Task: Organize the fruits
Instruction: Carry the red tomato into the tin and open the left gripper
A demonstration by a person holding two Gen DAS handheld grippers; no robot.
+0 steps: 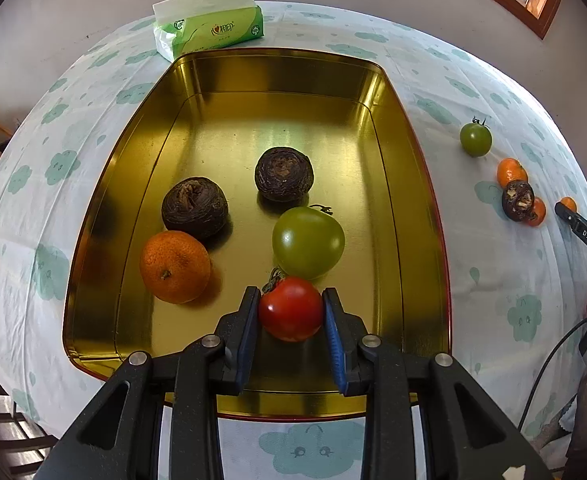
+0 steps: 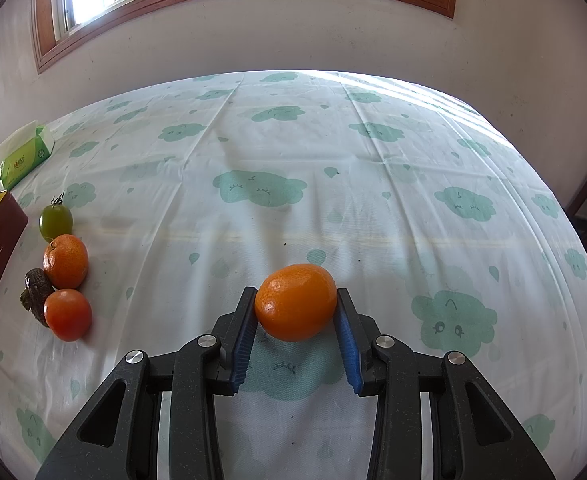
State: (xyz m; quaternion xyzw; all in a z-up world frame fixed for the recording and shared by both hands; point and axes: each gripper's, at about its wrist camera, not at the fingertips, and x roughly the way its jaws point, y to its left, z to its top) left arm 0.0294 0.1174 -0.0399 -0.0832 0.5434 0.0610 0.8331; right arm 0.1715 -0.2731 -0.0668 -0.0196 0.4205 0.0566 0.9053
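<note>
While left tongs (image 1: pixel 291 300) clamp red tomato (image 1: pixel 291 308), stem toward tray's far end, right tongs (image 2: pixel 296 300) clamp orange (image 2: pixel 295 301) crosswise

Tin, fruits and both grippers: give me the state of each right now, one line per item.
Gold tin: open, holding four loose fruits.
Red tomato: clamped in left gripper, over the tin.
Orange: clamped in right gripper, over the tablecloth.
Green tomato: resting in the tin.
Small green tomato: on the tablecloth, outside the tin.
Tissue pack: open, tissue sticking out.
</note>
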